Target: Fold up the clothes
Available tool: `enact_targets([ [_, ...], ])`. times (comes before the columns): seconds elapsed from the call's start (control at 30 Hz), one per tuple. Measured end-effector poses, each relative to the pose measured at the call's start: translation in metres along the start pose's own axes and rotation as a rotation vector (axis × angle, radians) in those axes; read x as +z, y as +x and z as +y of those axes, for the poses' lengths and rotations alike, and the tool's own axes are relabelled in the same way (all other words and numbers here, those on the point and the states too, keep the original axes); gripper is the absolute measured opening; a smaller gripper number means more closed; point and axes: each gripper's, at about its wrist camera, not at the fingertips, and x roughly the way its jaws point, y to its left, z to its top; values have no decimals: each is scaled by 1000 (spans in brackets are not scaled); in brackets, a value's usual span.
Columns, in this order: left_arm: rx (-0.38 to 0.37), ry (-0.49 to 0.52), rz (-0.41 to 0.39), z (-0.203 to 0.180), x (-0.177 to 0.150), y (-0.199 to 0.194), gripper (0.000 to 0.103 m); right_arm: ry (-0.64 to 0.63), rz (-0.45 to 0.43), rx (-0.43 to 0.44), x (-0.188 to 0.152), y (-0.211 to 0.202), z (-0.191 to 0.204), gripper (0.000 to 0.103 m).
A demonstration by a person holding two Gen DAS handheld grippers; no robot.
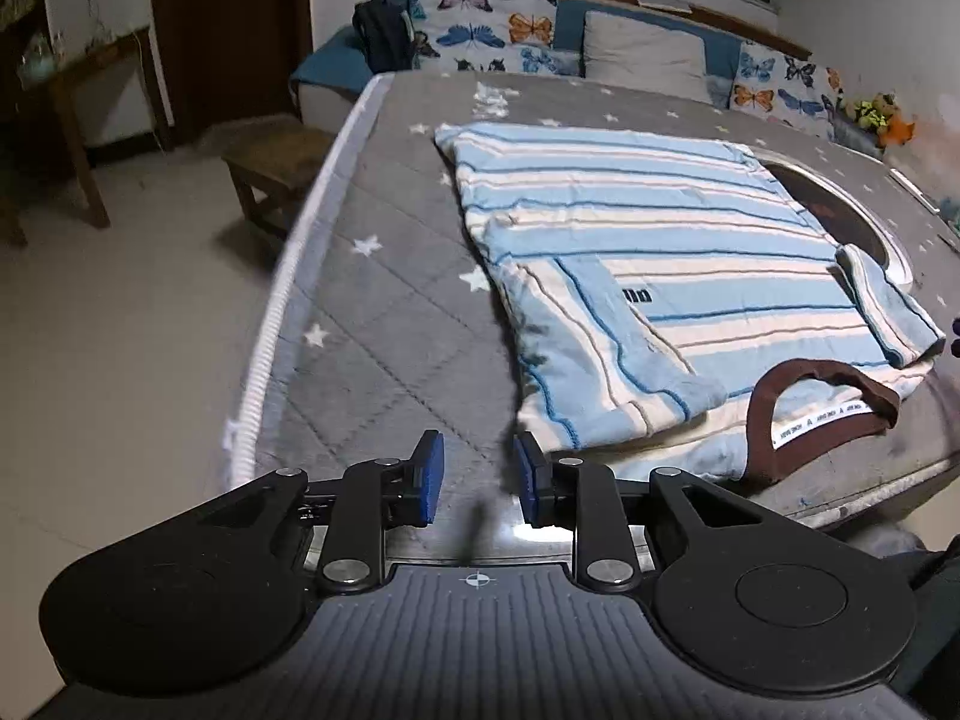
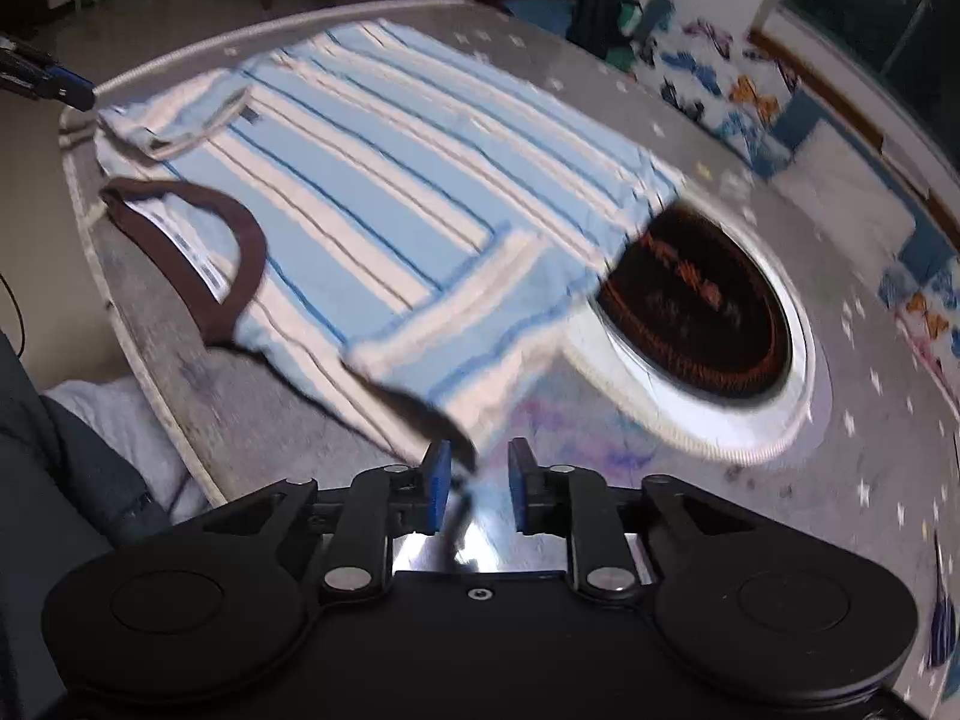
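Observation:
A light-blue and white striped T-shirt (image 1: 660,252) with a brown collar (image 1: 822,414) lies on the grey star-print cover (image 1: 384,312), both sleeves folded in over the body. My left gripper (image 1: 478,477) is open and empty, just off the shirt's near left corner. In the right wrist view the shirt (image 2: 384,180) is blurred; my right gripper (image 2: 478,477) is open beside the folded right sleeve (image 2: 480,354), holding nothing. The left gripper's tip (image 2: 54,84) shows at the far left.
A round dark-centred opening with a white rim (image 2: 708,324) sits in the cover next to the shirt. Butterfly-print bedding (image 1: 498,30) and a grey pillow (image 1: 642,54) lie behind. A wooden stool (image 1: 270,168) stands on the floor at left.

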Motion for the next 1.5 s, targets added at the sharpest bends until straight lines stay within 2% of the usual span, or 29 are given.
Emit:
enact_targets([
  [0.1, -41, 66, -16, -21, -3, 0, 33, -80, -6, 19, 7, 10, 16, 27],
  [0.3, -85, 156, -15, -52, 0, 20, 34, -272, -1, 1, 17, 35, 44, 27],
  [0.4, -103, 172, -14, -59, 2, 30, 35, -322, -16, -12, 23, 37, 52, 27],
  [0.53, -83, 215, -14, -69, 3, 41, 36, -361, -24, -25, 25, 41, 57, 28],
  [0.67, -102, 245, -11, -75, 1, 46, 40, -396, -2, -14, 26, 49, 61, 27],
  [0.8, -122, 282, -8, -81, -1, 49, 40, -334, 20, 18, 27, 54, 56, 27],
  [0.87, -127, 298, -6, -83, -1, 51, 40, -290, 19, 35, 28, 55, 51, 18],
  [0.97, -128, 321, -9, -87, -2, 55, 40, -255, 5, 38, 28, 54, 50, 11],
  [1.03, -128, 333, -13, -89, -2, 58, 35, -234, -9, 33, 27, 53, 48, 8],
  [1.1, -135, 322, -16, -89, -2, 60, 14, -189, -31, 25, 26, 49, 43, 6],
  [1.17, -139, 308, -21, -88, -2, 61, 10, -133, -56, 7, 25, 44, 34, 5],
  [1.33, -97, 196, -82, -68, 6, 52, 6, 35, -120, -62, 14, 26, 6, 5],
  [1.5, -9, 34, -137, -29, 4, 37, 6, 169, -137, -151, -5, 12, -22, 5],
])
